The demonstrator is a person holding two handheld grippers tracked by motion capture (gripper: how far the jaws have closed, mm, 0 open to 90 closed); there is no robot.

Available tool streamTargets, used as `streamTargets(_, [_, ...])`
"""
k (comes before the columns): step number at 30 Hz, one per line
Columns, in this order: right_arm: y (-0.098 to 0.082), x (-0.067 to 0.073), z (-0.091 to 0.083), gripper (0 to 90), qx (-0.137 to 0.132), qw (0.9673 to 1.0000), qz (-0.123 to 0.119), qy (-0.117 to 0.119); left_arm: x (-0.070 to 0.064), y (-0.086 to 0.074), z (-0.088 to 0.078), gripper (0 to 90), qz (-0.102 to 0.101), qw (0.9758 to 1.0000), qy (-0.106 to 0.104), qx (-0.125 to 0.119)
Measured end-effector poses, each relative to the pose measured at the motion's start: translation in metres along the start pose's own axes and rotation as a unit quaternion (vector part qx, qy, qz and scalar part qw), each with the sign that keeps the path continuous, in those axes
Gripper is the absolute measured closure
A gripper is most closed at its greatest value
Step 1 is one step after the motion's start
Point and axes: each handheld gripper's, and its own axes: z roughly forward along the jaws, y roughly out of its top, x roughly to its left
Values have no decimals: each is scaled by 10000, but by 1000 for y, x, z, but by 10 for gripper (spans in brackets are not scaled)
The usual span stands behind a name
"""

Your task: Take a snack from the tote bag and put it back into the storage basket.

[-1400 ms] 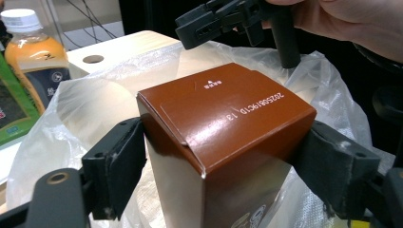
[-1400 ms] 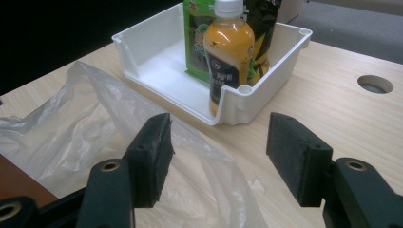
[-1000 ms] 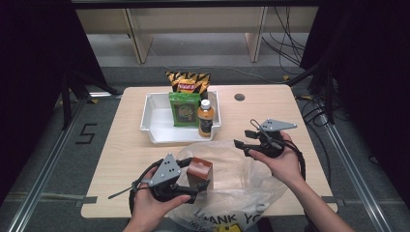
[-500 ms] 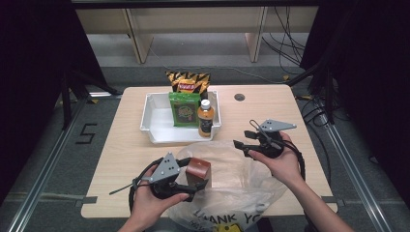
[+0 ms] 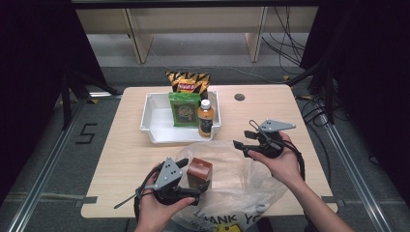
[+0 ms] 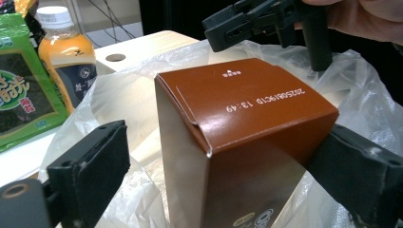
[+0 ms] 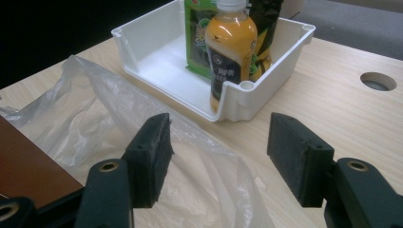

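Note:
A brown carton [image 5: 199,170] stands upright on the clear plastic bag [image 5: 241,179] near the table's front edge. My left gripper [image 5: 194,175] brackets it, and its jaws have just been opening. In the left gripper view the carton [image 6: 242,128] sits between the pads: the left pad [image 6: 95,161] stands clear of it and the right pad is at its side. My right gripper [image 5: 244,149] hovers open over the bag's far right edge. Between its jaws [image 7: 221,152] there is only the bag's film [image 7: 95,123] lying on the table below.
A white tray [image 5: 150,121] at mid-table holds a green packet [image 5: 184,108] and an orange drink bottle [image 5: 205,117]. A striped snack bag [image 5: 187,82] leans behind it. A cable hole [image 5: 239,97] lies right of the tray.
The left gripper's jaws have spread a little around the brown carton. Both hands have stayed nearly where they were.

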Motion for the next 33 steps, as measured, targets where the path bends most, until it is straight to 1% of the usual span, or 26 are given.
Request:
streamTargets(1, [0, -1, 0, 408, -13, 10000, -56, -30, 0, 0, 1, 68, -33, 10000, -19, -36])
streamTargets(2, [0, -1, 0, 408, -14, 10000, -54, -13, -1, -1, 1, 69, -62, 10000, -3, -54])
streamTargets(4, [0, -1, 0, 407, -16, 10000, -69, -15, -3, 1, 2, 68, -52, 10000, 78, -28])
streamTargets(6, [0, -1, 0, 407, -12, 10000, -76, -19, -3, 1, 3, 68, -49, 9999, 108, -43])
streamTargets(8, [0, -1, 1, 407, -12, 10000, -92, -20, -4, 0, 5, 72, -133, 9998, 142, -24])
streamTargets(9, [-1, -1, 0, 406, -3, 9999, -105, -53, -4, -1, 7, 74, -170, 9998, 121, -50])
streamTargets(10, [-1, -1, 1, 406, -29, 9999, -96, -55, -4, -1, 7, 77, -159, 9998, 143, -11])
streamTargets(11, [0, -3, 0, 406, -15, 9998, -183, -42, -5, -1, 8, 78, -164, 9998, 143, -15])
streamTargets(13, [0, -3, 1, 406, -30, 9999, -156, -60, -7, -1, 9, 78, -165, 9997, 186, 11])
streamTargets(14, [0, -3, 0, 406, -26, 9999, -159, -58, -7, -1, 11, 78, -159, 9998, 153, -7])
streamTargets(17, [0, -3, 1, 406, -34, 9999, -161, 11, -8, 0, 12, 81, -173, 9996, 213, 20])
streamTargets(18, [0, -3, 1, 406, -45, 9999, -137, 39, -8, 0, 14, 84, -158, 9997, 205, -13])
streamTargets(20, [0, -4, 1, 406, -41, 9999, -131, 15, -9, 1, 14, 89, -158, 9994, 291, 10])
streamTargets(21, [0, -4, 0, 406, -5, 9999, -132, 0, -9, 2, 15, 94, -169, 9994, 292, 0])
streamTargets(22, [-1, -4, 1, 406, -64, 9999, -125, -32, -8, 1, 16, 99, -202, 9993, 308, -8])
streamTargets(23, [0, -4, 0, 406, -5, 9999, -134, -20, -8, 1, 16, 105, -194, 9993, 333, 10])
streamTargets(24, [-1, -3, 1, 406, -19, 10000, -72, -22, -8, 1, 17, 113, -198, 9993, 331, -5])
streamTargets(25, [-1, -4, 1, 406, -15, 9999, -131, -8, -9, 0, 18, 122, -224, 9992, 339, -22])
streamTargets(26, [-1, -3, 1, 406, -18, 10000, -93, -9, -9, 0, 18, 133, -206, 9991, 358, -1])
streamTargets(27, [-1, -4, 2, 406, -46, 9999, -159, -12, -9, -1, 18, 142, -206, 9991, 363, 22])
streamTargets(28, [-2, -3, 2, 406, -16, 10000, -67, 22, -9, -2, 19, 147, -218, 9991, 360, 20])
streamTargets(29, [-2, -3, 2, 406, -56, 9999, -122, -15, -9, -2, 19, 154, -222, 9992, 326, -2])
streamTargets(30, [-1, -4, 2, 406, 0, 9998, -174, -18, -9, -3, 19, 168, -218, 9992, 325, -12])
streamTargets(31, [-1, -4, 2, 406, 40, 9998, -177, 12, -10, -3, 19, 185, -200, 9992, 349, 1])
streamTargets(33, [-1, -4, 2, 406, 34, 9999, -158, 40, -10, -3, 18, 216, -188, 9993, 320, -8])
